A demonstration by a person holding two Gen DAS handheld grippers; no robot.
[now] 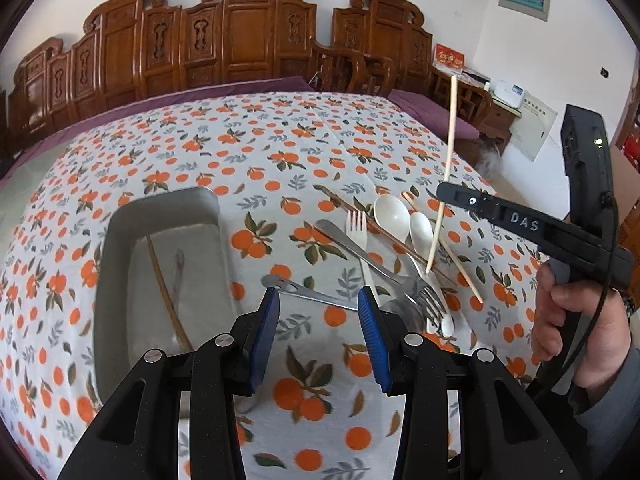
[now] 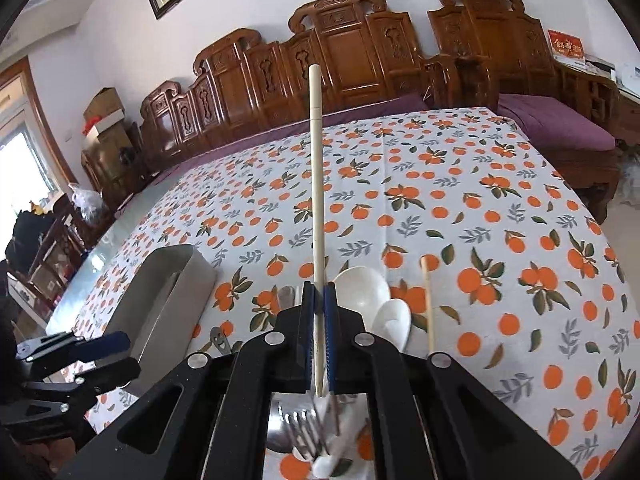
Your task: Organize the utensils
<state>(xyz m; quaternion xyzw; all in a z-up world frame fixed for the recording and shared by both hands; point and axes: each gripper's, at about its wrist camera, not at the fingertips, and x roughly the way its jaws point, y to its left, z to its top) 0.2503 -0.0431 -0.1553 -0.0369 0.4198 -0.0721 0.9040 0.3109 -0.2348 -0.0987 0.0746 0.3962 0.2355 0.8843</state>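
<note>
Work on the utensils is only at its beginning, as I judge it. Nearest in the left wrist view, the left gripper hangs wide apart and holds nothing, just above the cloth of the table, beside the near end of the metal tray.

The tray lies toward the left edge of the table, and inside it I see one brown chopstick and something thin beside it that is too blurred to name. So very little is sorted.

To the right of the tray, the pile waits on the cloth: a metal fork, a metal spoon under it, a white plastic fork, two white spoons, dark chopsticks and one pale chopstick lying flat. All of these remain to be moved.

Above the pile, the right gripper is closed tightly on a second pale chopstick, which stands nearly upright in the air, its thin tip over the metal fork. It is not yet in the tray.
</note>
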